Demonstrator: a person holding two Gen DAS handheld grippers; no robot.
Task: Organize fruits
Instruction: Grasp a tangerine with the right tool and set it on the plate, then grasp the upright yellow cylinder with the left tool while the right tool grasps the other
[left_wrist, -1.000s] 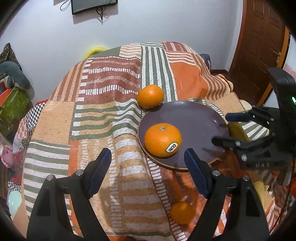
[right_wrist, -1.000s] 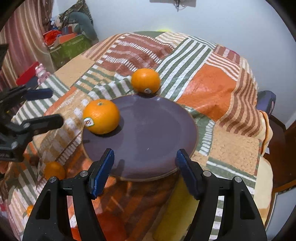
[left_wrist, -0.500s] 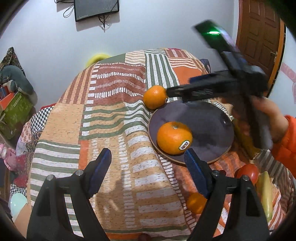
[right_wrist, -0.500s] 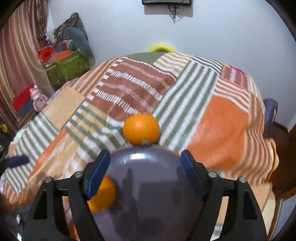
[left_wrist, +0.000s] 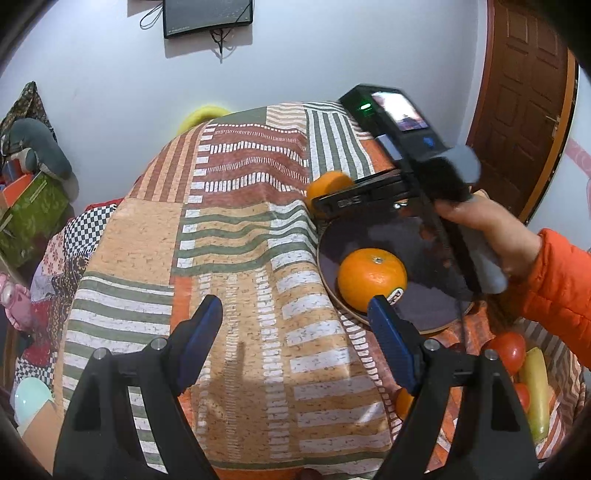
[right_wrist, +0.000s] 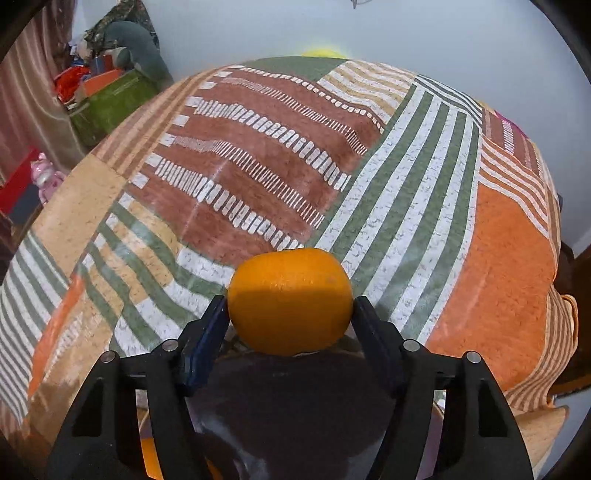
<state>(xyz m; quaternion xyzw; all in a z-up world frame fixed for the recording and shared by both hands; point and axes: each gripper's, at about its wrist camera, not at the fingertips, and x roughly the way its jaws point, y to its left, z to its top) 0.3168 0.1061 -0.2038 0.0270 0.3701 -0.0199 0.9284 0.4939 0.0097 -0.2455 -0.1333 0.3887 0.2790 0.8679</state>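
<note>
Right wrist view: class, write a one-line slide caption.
Right gripper closing on an orange at the far rim of the dark plate, patchwork cloth beyond.

Cloth, peel and plastic under our two cameras

We are looking at a soft, matt woven bedcover (right_wrist: 369, 206), patterned in stripes; a smooth, dark, slightly glossy plate (left_wrist: 428, 302); dimpled, shiny peel on the orange (right_wrist: 290, 301) between matt black plastic fingers (right_wrist: 380, 343) with blue pads; a paper-like sticker on the stickered orange (left_wrist: 371, 282); a smooth-skinned tomato (left_wrist: 506, 349); and a varnished wooden door (left_wrist: 524, 96).
</note>
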